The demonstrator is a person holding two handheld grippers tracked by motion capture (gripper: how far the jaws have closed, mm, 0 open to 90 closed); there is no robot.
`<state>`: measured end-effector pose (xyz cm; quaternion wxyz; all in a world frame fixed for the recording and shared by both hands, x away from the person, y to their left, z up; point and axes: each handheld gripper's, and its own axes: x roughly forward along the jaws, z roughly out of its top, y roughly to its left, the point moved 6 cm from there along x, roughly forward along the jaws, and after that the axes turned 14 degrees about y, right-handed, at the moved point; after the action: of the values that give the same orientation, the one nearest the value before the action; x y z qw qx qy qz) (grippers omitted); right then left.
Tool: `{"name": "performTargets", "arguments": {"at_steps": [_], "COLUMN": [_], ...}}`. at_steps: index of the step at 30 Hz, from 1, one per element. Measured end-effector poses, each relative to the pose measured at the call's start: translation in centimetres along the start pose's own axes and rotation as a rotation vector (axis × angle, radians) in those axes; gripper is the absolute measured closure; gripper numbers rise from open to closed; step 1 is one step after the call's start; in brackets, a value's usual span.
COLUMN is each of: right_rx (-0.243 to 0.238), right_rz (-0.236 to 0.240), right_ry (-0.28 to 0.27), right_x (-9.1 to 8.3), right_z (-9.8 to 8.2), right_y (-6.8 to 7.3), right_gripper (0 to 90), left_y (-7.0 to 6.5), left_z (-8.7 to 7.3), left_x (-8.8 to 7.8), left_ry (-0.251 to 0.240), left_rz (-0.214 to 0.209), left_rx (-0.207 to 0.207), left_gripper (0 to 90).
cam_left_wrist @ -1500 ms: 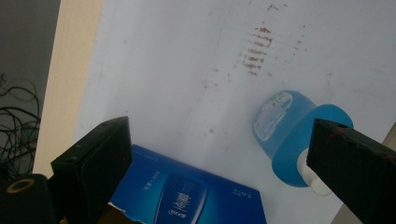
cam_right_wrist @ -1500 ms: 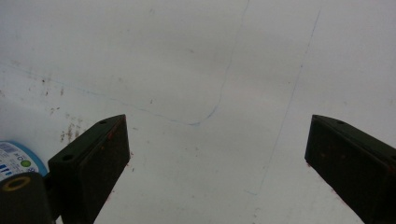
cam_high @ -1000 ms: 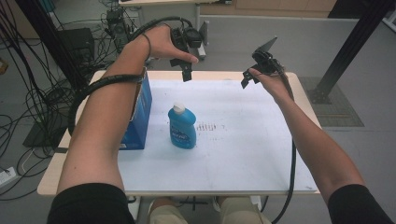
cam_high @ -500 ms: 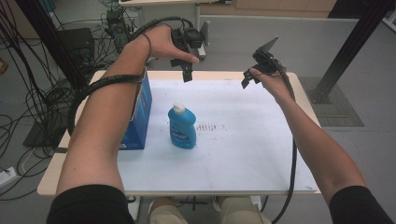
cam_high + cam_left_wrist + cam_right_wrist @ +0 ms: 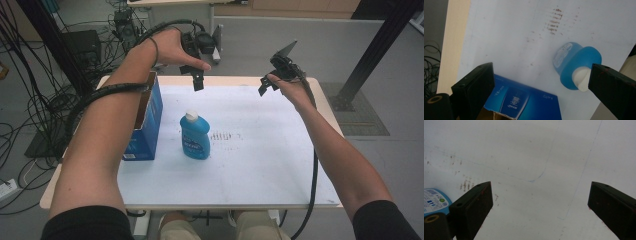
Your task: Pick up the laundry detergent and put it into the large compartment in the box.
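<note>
Near the tabletop's [image 5: 280, 165] left edge, the smooth, rigid blue bottle [image 5: 194, 136] suits a body grip; left gripper [image 5: 198, 82] and right gripper [image 5: 263, 88] hover wide open, empty

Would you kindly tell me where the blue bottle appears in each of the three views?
High view: the bottle stands left of centre on the table, right of the box.
Left gripper view: the bottle sits right of centre, its white cap beside the right finger.
Right gripper view: a bit of its label shows at the left edge.
Shared landmark: the brown smudges by the bottle.
</note>
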<state>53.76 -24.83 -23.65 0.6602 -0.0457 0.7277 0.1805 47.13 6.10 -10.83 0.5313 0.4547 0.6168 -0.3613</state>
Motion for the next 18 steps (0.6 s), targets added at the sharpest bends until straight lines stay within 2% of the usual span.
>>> {"name": "performTargets", "arguments": {"at_steps": [18], "right_rx": [0.0], "right_rz": [-0.003], "right_ry": [0.0], "right_x": [-0.3], "right_z": [-0.4], "right_y": [0.1], "right_gripper": [5.7], "left_y": [-1.7], "left_z": [-0.6], "left_x": [-0.6], "left_ry": [0.011], "left_rz": [-0.002], "left_rx": [0.042], "left_gripper": [7.1]}}
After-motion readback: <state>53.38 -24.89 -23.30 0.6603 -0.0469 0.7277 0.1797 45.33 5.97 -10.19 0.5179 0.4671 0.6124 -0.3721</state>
